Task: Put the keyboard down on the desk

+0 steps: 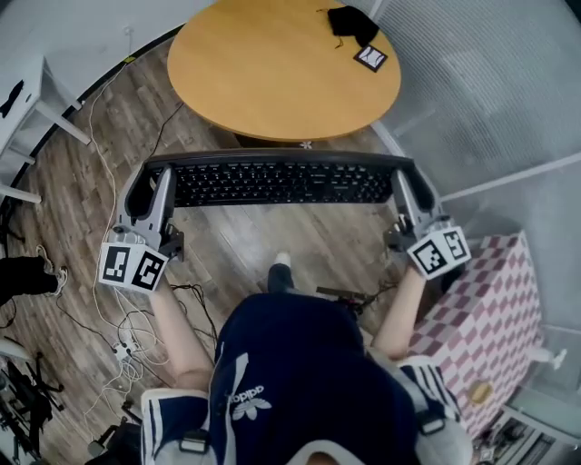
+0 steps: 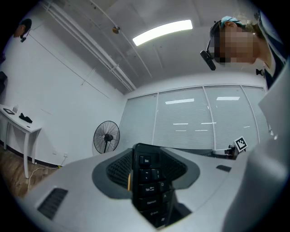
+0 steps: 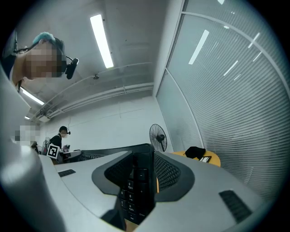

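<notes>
A long black keyboard hangs level in the air over the wood floor, just short of the round wooden desk. My left gripper is shut on its left end and my right gripper is shut on its right end. In the left gripper view the keyboard's end with its keys sits clamped between the grey jaws of that gripper. The right gripper view shows the other end pinched the same way by the right gripper.
A black cloth item and a marker card lie at the desk's far right. A pink checkered box stands to my right. Cables trail over the floor at left, beside a white table. A standing fan is by the wall.
</notes>
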